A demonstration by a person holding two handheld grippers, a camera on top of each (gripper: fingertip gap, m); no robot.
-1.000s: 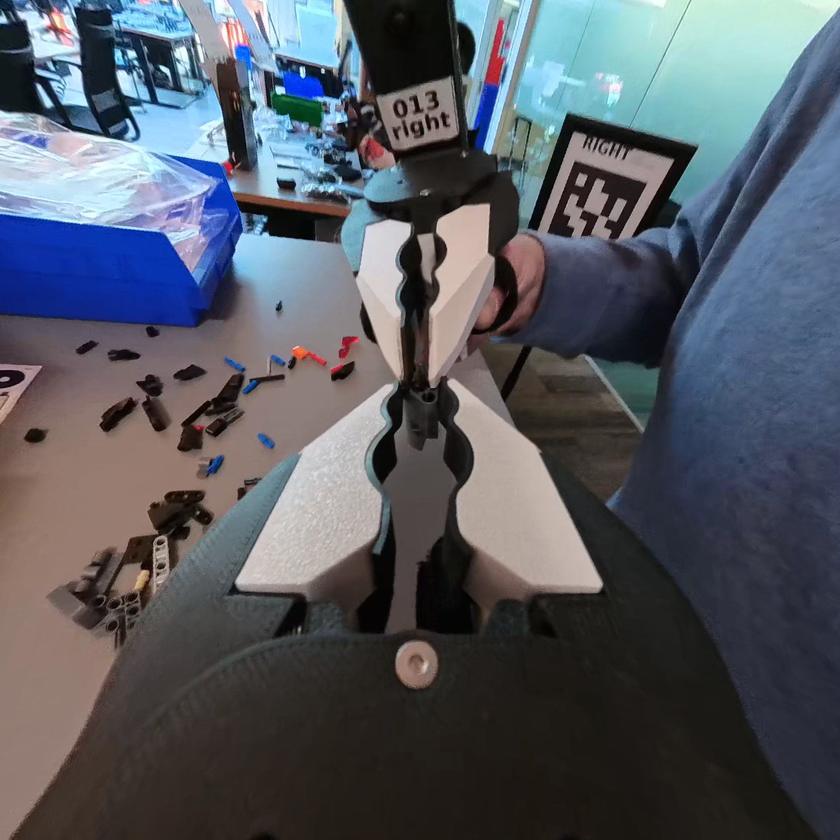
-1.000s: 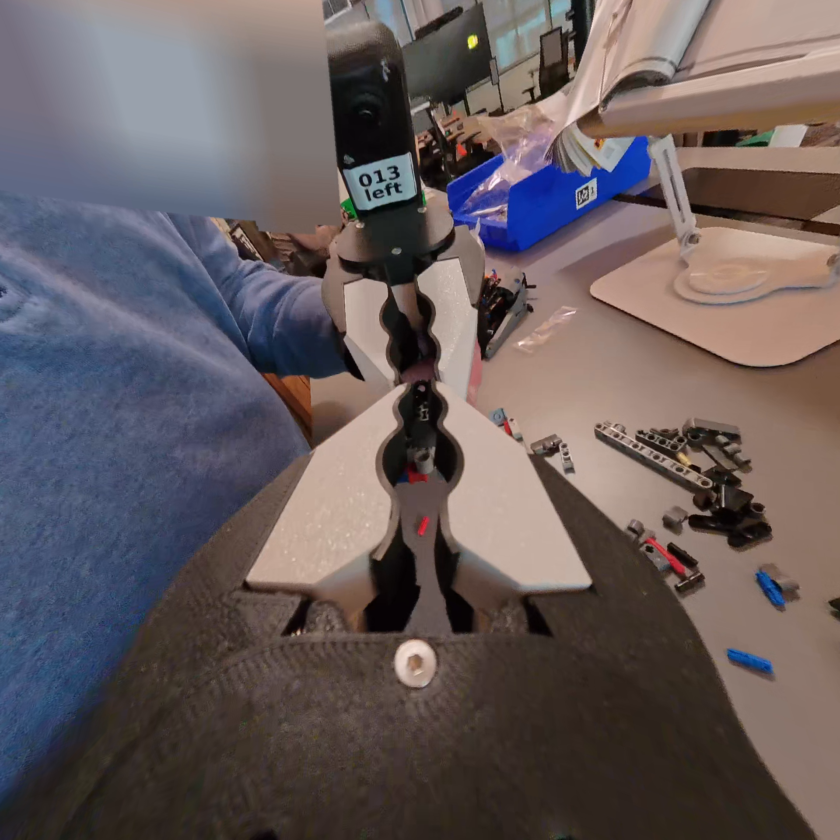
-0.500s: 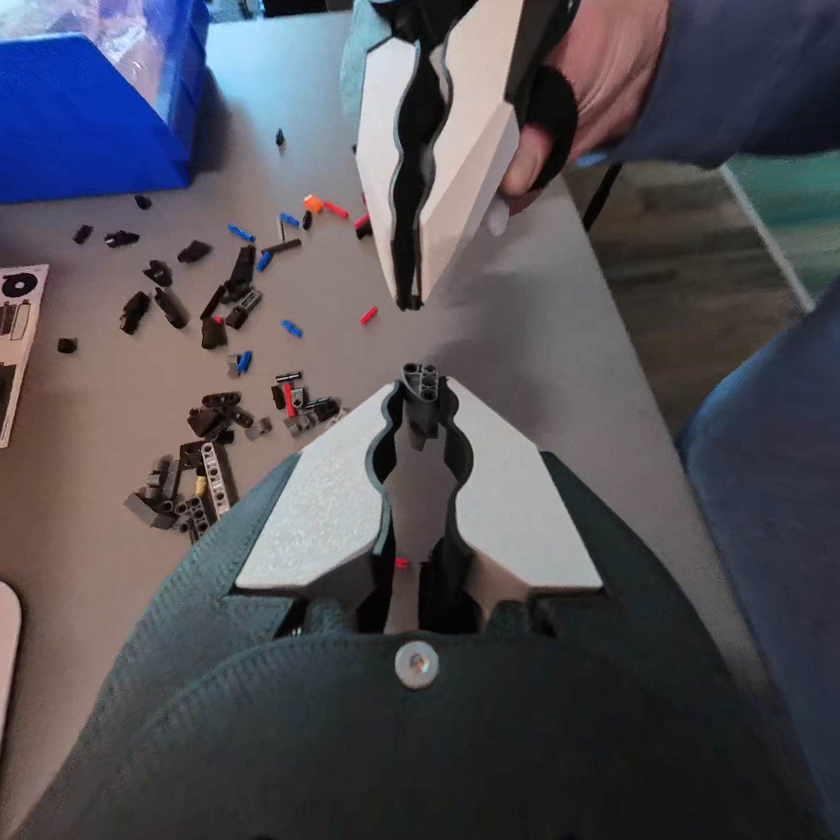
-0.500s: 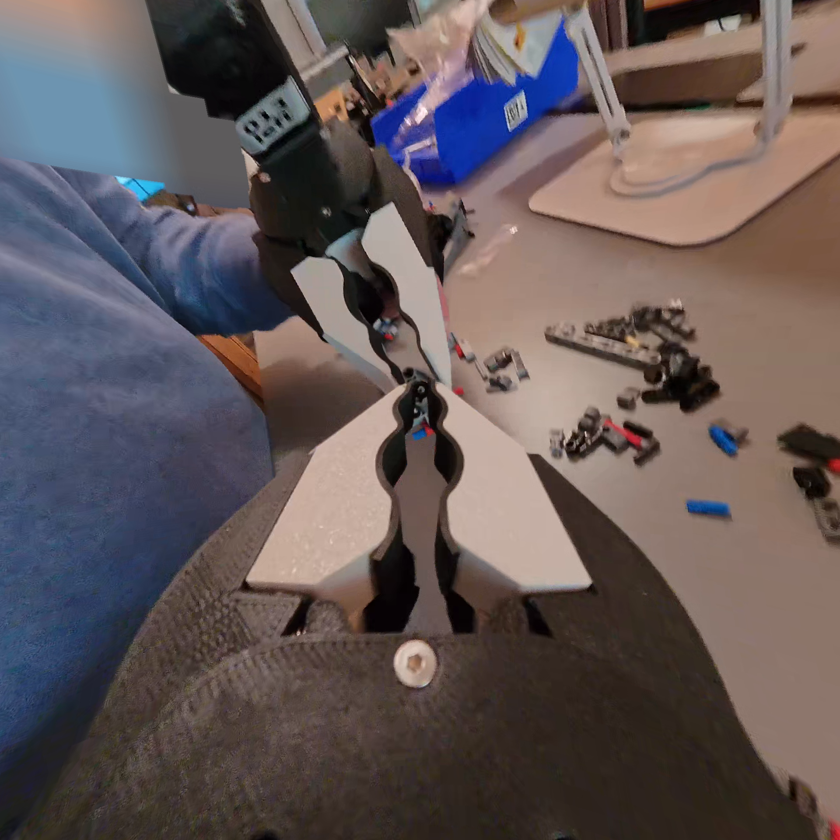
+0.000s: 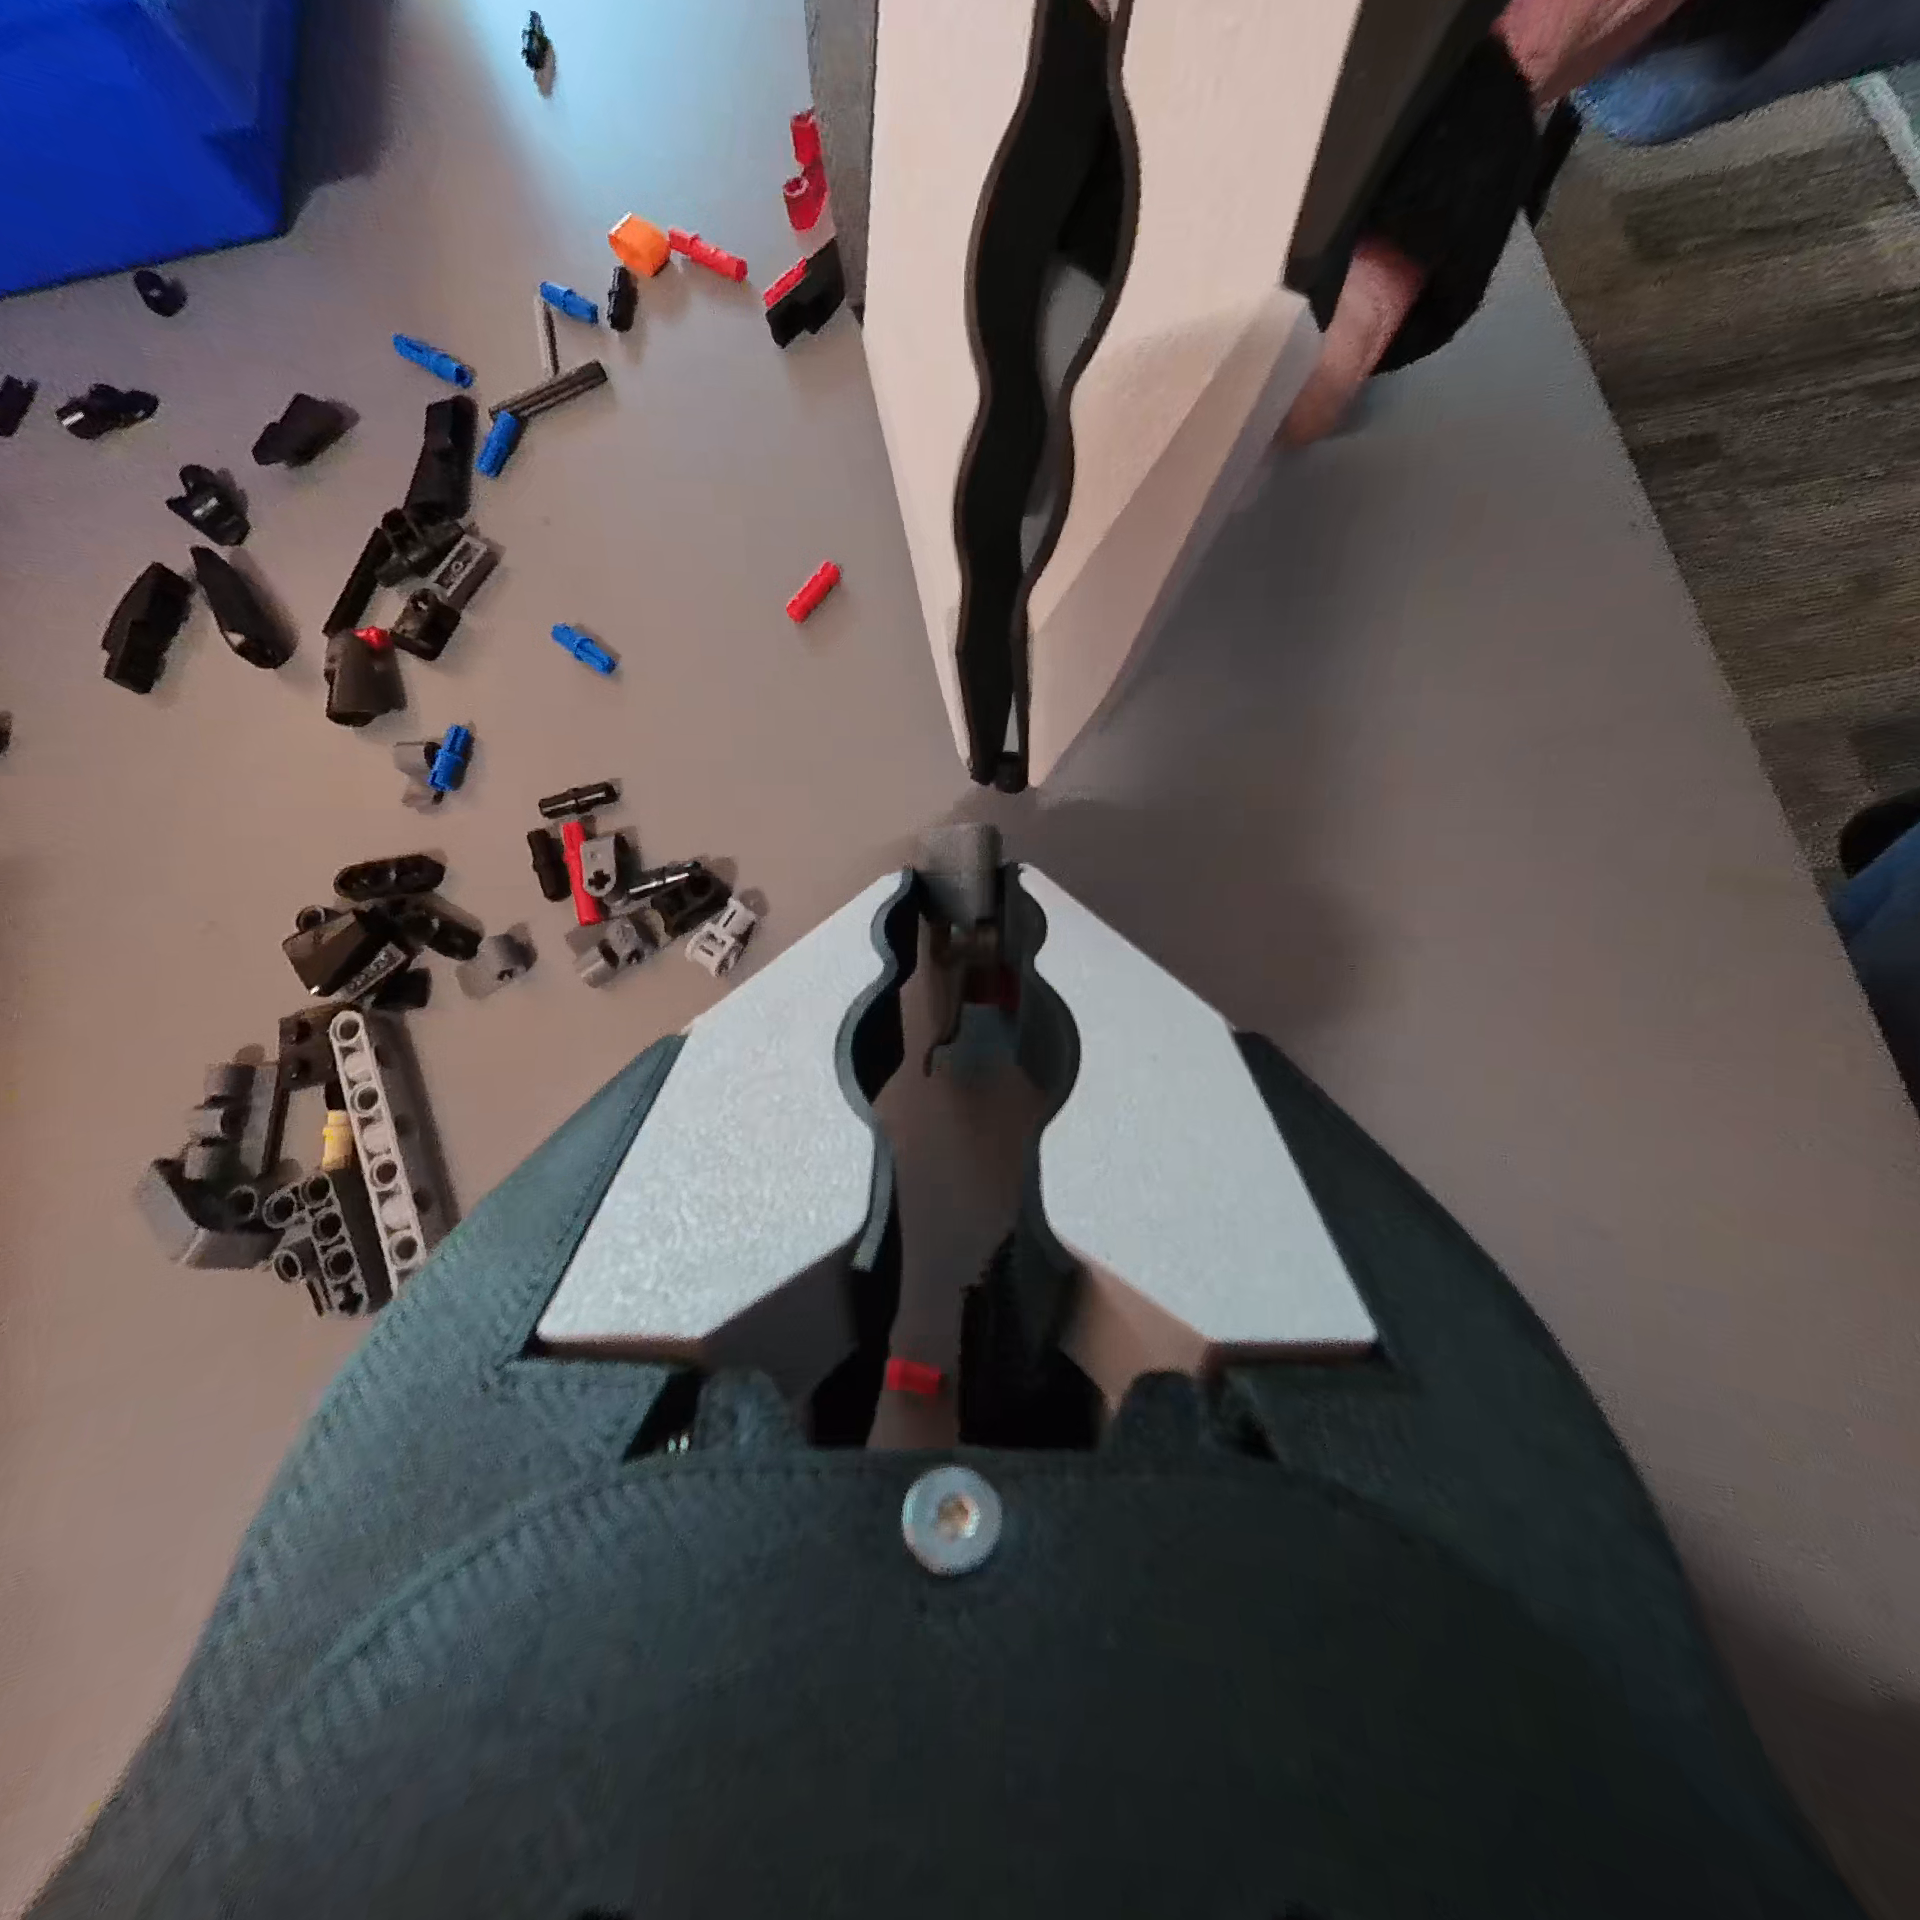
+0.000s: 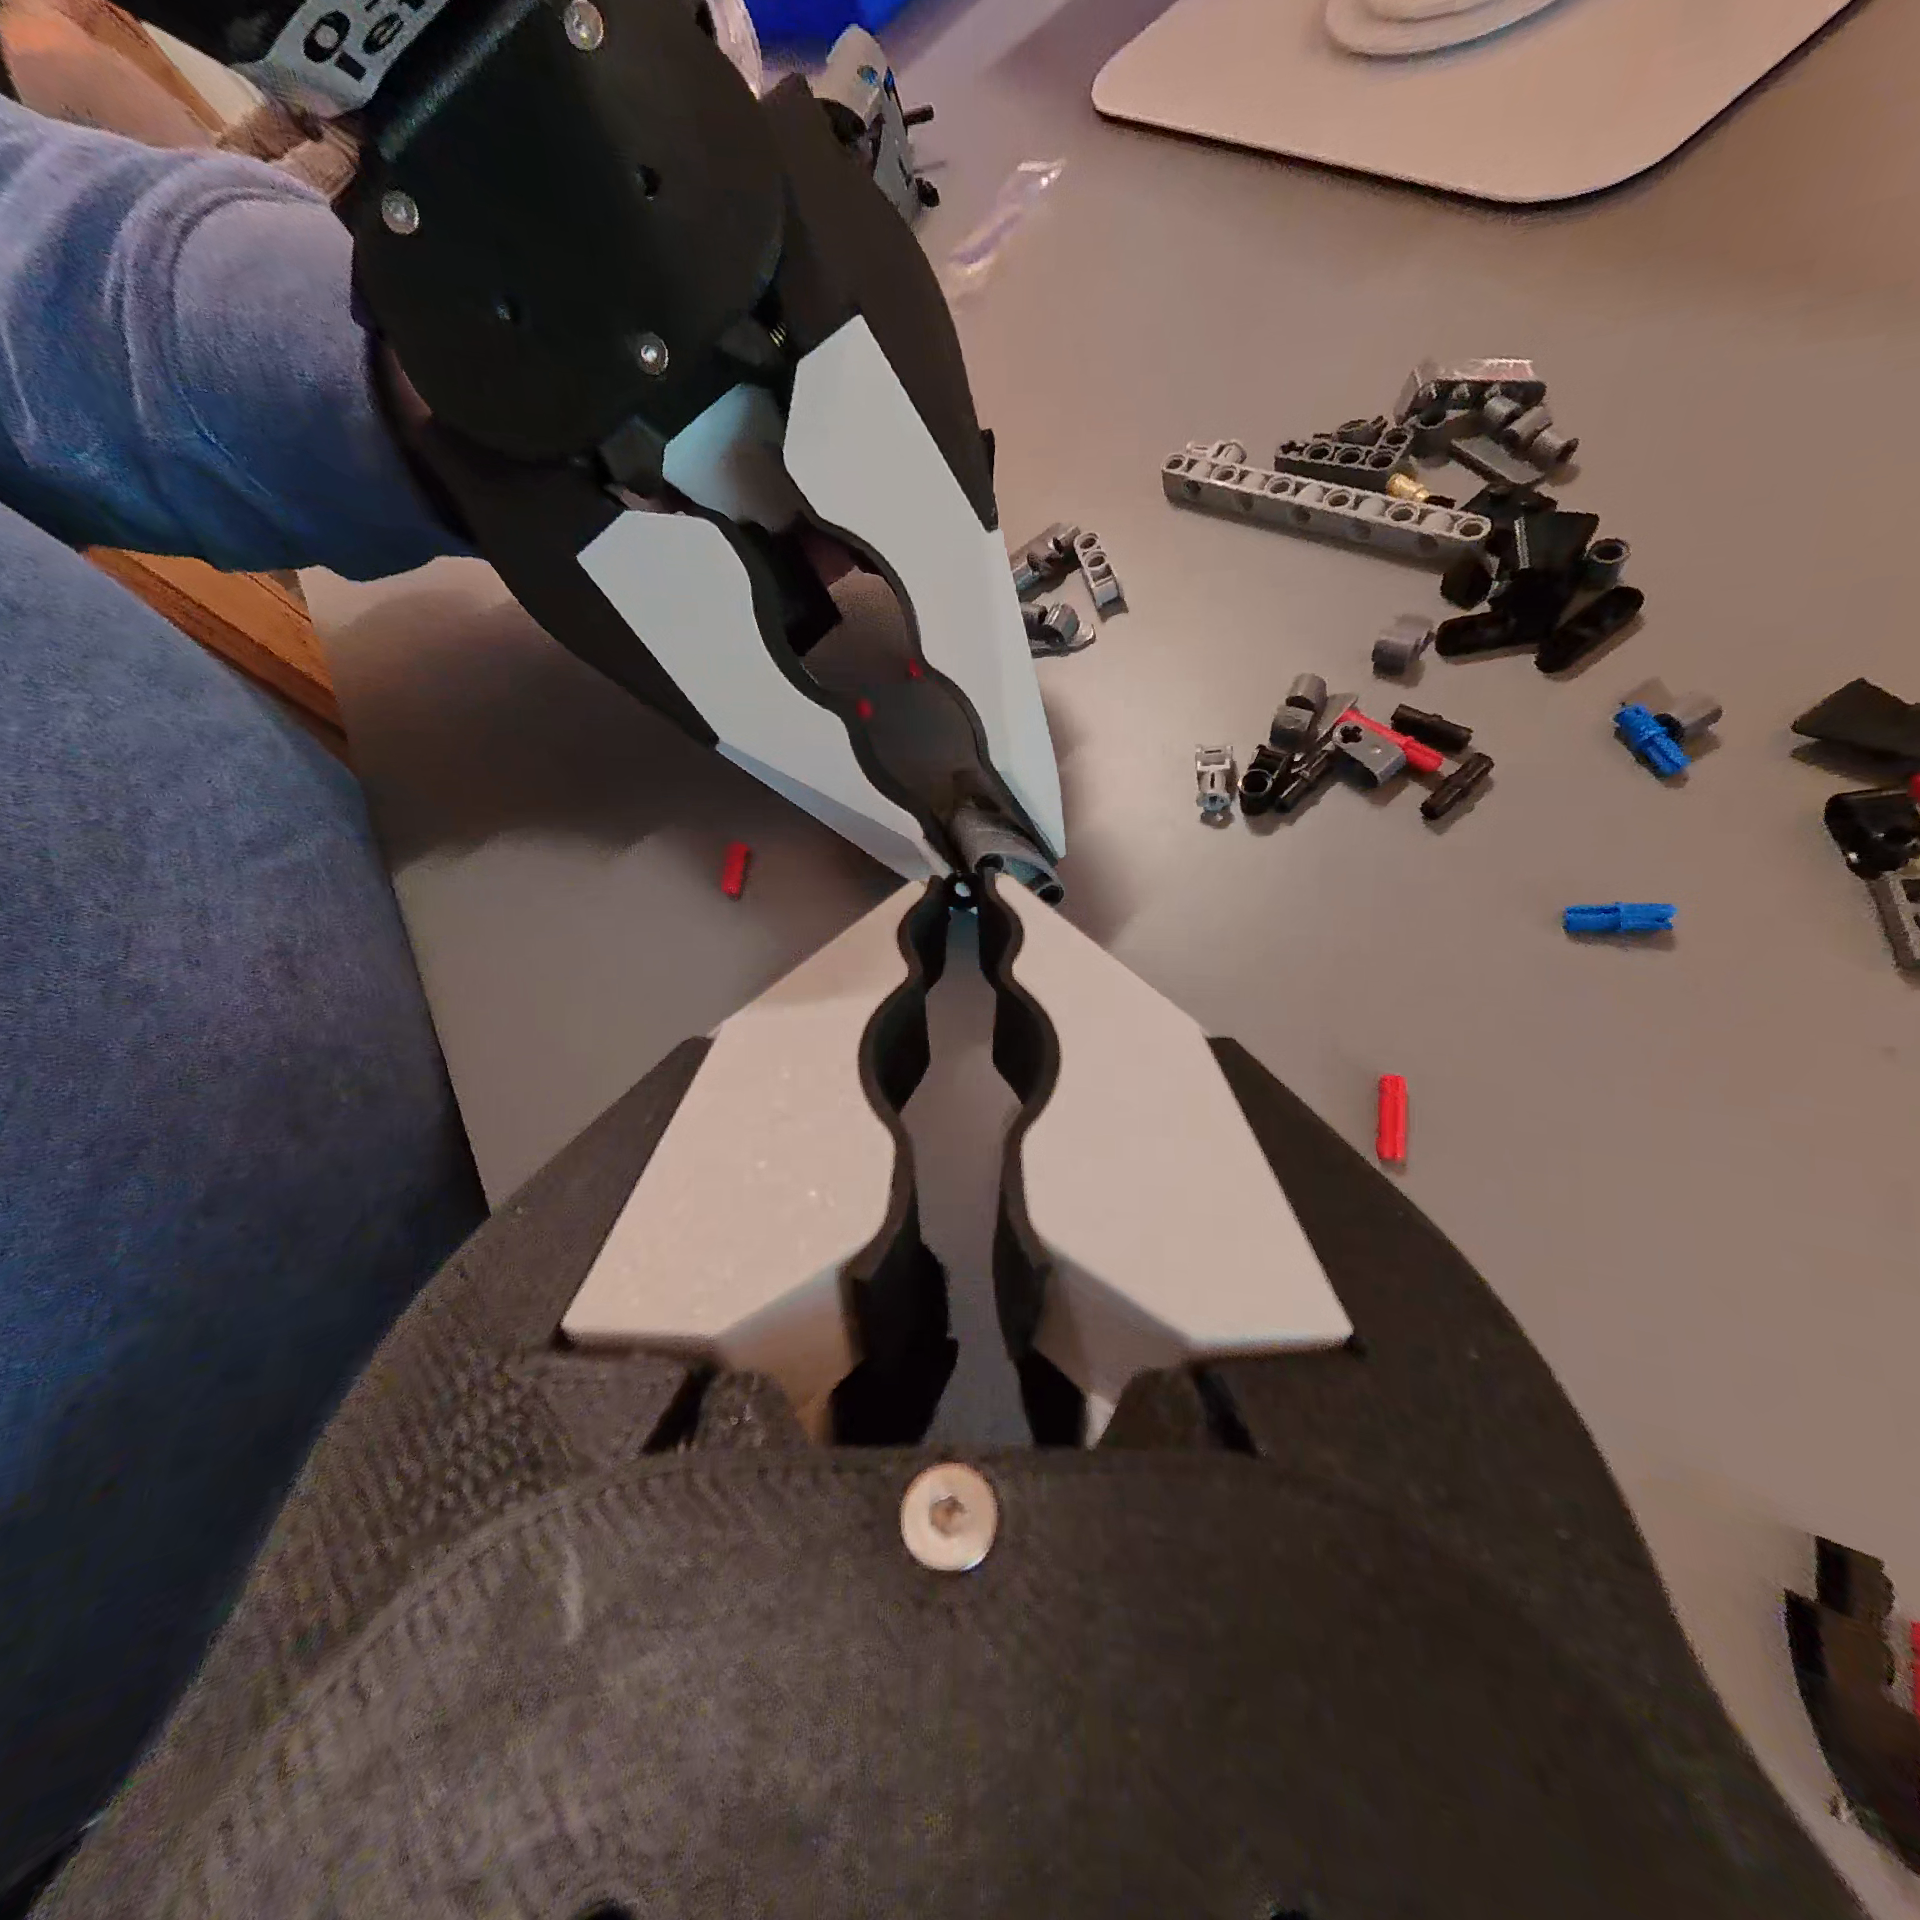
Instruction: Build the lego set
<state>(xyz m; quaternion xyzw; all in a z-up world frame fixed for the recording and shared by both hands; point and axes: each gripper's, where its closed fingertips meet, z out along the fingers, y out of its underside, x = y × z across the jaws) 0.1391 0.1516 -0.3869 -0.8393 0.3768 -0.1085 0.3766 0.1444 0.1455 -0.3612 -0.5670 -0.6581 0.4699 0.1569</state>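
My left gripper point(image 5: 961, 871) is shut on a small grey lego connector point(image 5: 961, 883), held just above the grey table. It also shows in the right wrist view point(image 6: 995, 844), coming in from the upper left with the grey connector point(image 6: 992, 831) at its tip. My right gripper point(image 6: 961, 896) is shut, with a small black piece point(image 6: 961, 890) pinched at its very tip. In the left wrist view the right gripper point(image 5: 997, 774) points down from the top. The two tips nearly meet, a small gap apart.
Loose black, grey, red and blue lego parts lie to the left point(image 5: 353, 1153), among them a long grey beam point(image 6: 1320, 509), red pins point(image 6: 1390, 1117) point(image 5: 812, 590) and a blue pin point(image 6: 1619, 920). A blue bin point(image 5: 104, 135) and a white stand base point(image 6: 1455, 104) stand farther back. The table edge point(image 5: 1683, 582) runs on the right. Left and right tips are no more than a few centimetres apart.
Both grippers have tilted down and dropped toward the table. The tips touched a second ago, drew apart, and now stand close again. Both stay shut.
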